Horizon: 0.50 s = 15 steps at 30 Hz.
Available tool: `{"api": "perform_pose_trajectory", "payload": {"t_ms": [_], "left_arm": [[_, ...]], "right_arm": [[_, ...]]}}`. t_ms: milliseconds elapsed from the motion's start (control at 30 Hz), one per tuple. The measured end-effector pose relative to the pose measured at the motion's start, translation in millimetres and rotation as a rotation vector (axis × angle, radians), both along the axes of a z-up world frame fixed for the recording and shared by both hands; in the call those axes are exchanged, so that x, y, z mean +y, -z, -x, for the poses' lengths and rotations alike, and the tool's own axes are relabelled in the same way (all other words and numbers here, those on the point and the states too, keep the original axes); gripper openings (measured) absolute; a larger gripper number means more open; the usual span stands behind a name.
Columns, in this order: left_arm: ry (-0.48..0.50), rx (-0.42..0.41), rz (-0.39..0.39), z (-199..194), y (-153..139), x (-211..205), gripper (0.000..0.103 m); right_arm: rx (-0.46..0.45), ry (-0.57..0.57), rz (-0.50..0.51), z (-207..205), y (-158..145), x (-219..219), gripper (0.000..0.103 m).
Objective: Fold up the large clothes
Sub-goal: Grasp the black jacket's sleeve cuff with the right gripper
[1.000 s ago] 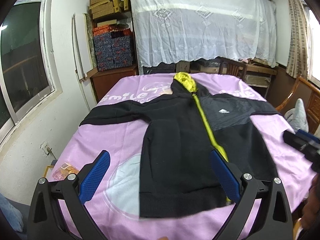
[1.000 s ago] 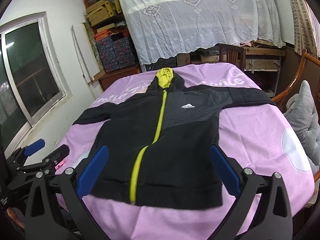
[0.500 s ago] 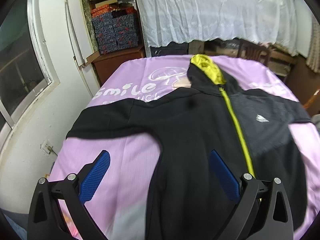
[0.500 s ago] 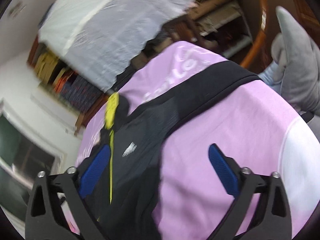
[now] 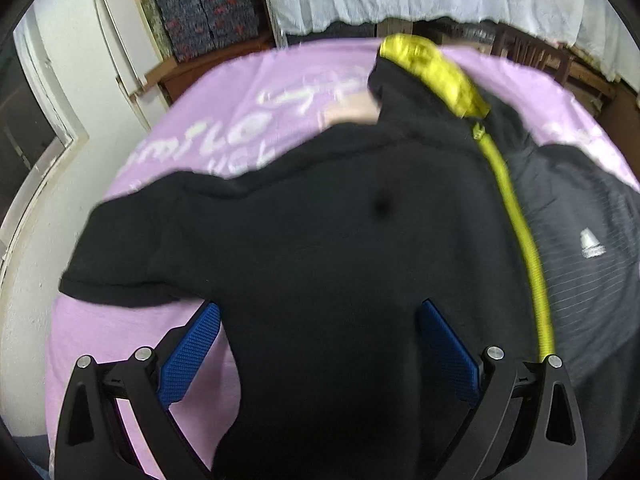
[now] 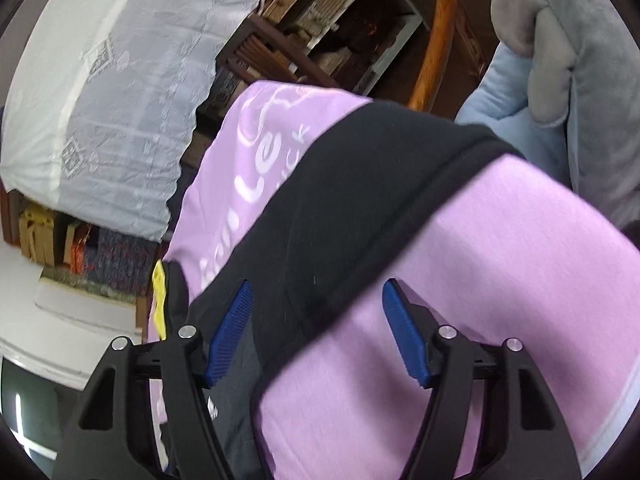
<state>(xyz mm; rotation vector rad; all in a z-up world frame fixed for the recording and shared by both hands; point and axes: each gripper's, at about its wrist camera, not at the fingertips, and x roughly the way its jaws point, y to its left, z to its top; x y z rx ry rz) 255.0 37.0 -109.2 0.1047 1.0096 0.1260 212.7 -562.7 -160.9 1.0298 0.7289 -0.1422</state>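
Presently, a black hooded jacket [image 5: 340,240] lies spread flat, front side up, on a surface covered by a lilac cloth [image 5: 224,120] printed with white lettering. Its yellow zip [image 5: 520,240] runs closed from the yellow-lined hood [image 5: 432,68] at 12 o'clock down toward 5 o'clock in the left wrist view; a small white logo [image 5: 592,242] sits on the grey-striped chest panel at 3 o'clock. One sleeve [image 5: 120,256] extends to 9 o'clock. The left gripper [image 5: 320,356] is poised over the jacket body near the armpit, its blue-padded fingers [image 5: 188,356] spread wide and gripping nothing; one pad is over the lilac cloth, the other over black fabric. In the right wrist view the other sleeve [image 6: 360,200] runs diagonally from 7 o'clock toward 1 o'clock, its cuff draping over the surface edge. The right gripper [image 6: 316,332] straddles this sleeve's lower edge, fingers [image 6: 230,334] wide apart and holding nothing; contact with the fabric cannot be confirmed. A grey plush cushion [image 6: 580,60] stands at 2 o'clock and a white lace cover [image 6: 120,92] at 10 o'clock
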Motion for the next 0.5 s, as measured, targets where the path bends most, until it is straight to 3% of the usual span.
{"api": "perform_pose_trajectory", "payload": {"t_ms": [100, 200, 367, 400, 500], "left_arm": [[-0.010, -0.019, 0.011, -2, 3, 5, 0.100], [-0.013, -0.023, 0.015, -3, 3, 5, 0.100], [-0.019, -0.022, 0.037, -3, 3, 7, 0.100], [-0.020, -0.021, 0.048, -3, 3, 9, 0.100], [-0.033, -0.017, 0.137, -2, 7, 19, 0.100]], "right_arm": [[-0.056, 0.076, -0.034, -6, 3, -10, 0.061], [-0.208, 0.133, -0.018, -7, 1, -18, 0.059], [-0.239, 0.107, 0.037, -11, -3, -28, 0.056], [-0.243, 0.125, 0.015, -10, 0, -35, 0.051], [-0.234, 0.158, 0.014, -10, 4, -48, 0.048]]}}
